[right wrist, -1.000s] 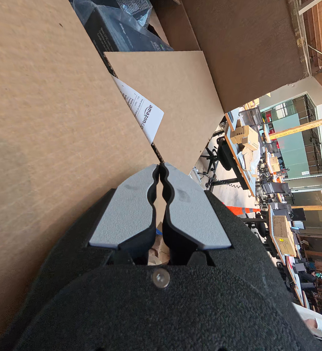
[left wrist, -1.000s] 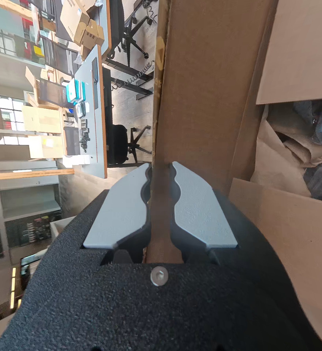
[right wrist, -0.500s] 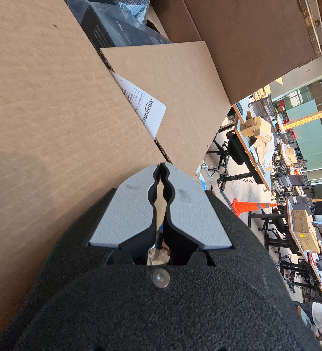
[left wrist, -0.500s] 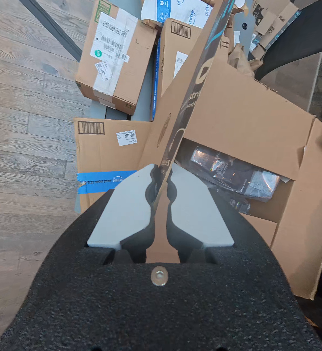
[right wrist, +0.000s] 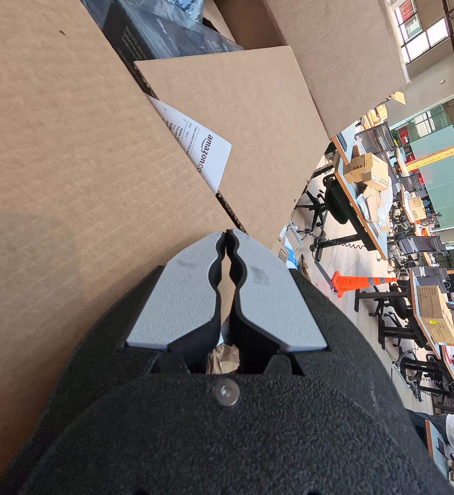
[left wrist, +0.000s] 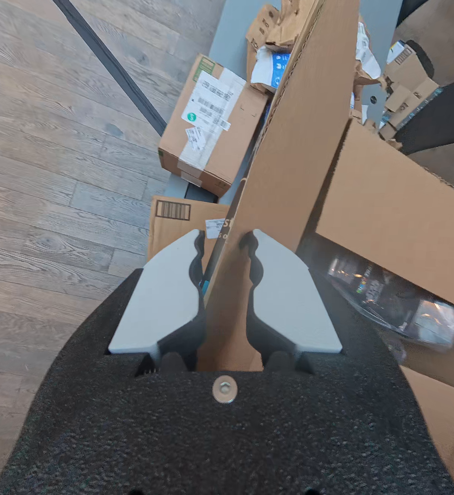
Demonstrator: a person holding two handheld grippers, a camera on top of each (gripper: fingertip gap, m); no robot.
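A: Left hand-held gripper (left wrist: 226, 235): jaws parted, with a tall brown corrugated cardboard flap (left wrist: 295, 150) standing between them. The right pad sits against the flap's face; there's a gap on the left side. So it straddles the flap without clamping it.

B: Flap axis?

A: Long axis runs straight ahead, away from the left hand-held gripper, edge-on and leaning slightly right. It belongs to the large open brown cardboard box (left wrist: 397, 214), which has a black plastic-wrapped package (left wrist: 381, 297) inside.

B: Right one?

A: Right hand-held gripper (right wrist: 226, 233): pads pinched together at the tips over the edge of a wide brown cardboard panel (right wrist: 73, 160). It looks to be gripping that edge, though the contact itself is mostly hidden. The panel spreads out left and ahead of it.

B: Counts?

A: Two hand-held grippers. One white printed paper slip (right wrist: 207, 152) tucked between the panel and the next flap. One black boxed item (right wrist: 161, 37) deeper in. One taped brown carton (left wrist: 210, 128) on the grey wood-plank floor (left wrist: 60, 187) left of the flap, and a second flatter carton (left wrist: 177, 222) just in front. One orange traffic cone (right wrist: 359, 281) lies well off to the right.
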